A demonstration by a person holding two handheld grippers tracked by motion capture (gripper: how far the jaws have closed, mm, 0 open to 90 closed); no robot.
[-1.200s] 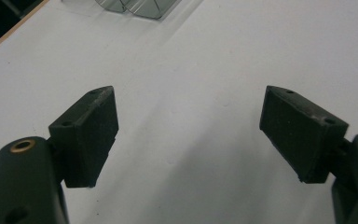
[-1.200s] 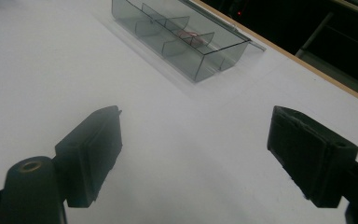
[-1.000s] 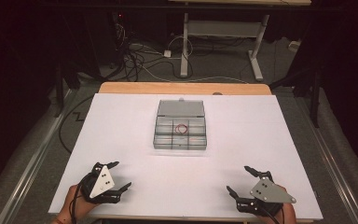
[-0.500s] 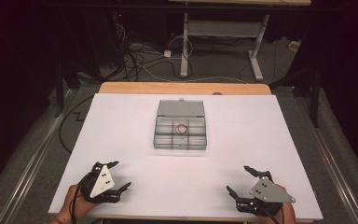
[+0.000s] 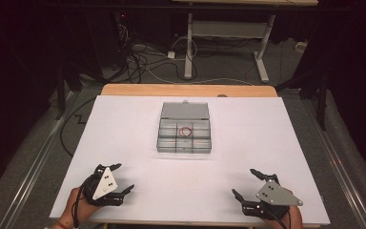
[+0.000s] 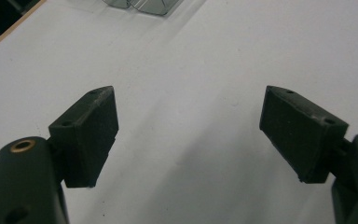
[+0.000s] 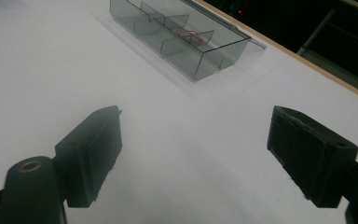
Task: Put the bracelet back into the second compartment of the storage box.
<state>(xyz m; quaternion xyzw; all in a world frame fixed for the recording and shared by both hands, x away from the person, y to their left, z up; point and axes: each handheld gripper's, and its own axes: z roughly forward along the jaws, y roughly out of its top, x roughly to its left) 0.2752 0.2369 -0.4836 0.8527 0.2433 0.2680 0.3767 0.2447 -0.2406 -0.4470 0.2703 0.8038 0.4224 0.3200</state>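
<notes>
Both grippers rest low at the near edge of the white table sheet [image 5: 124,124], the left gripper [image 5: 121,177] and the right gripper [image 5: 247,182] each with its black jaws spread wide and nothing between them. Straight ahead of the gap between them, well apart from both, sits the clear grey plastic compartment box [image 5: 185,135], its lid laid open flat on the far side. A small red ring-shaped thing [image 5: 186,130], perhaps a rubber band though it is too small to be sure, lies in a middle compartment of that box. The box's long axis runs across the table, left to right. It lies forward and to the right of the left gripper, forward and to the left of the right one; neither looks clearly nearer, so either could reach it.
</notes>
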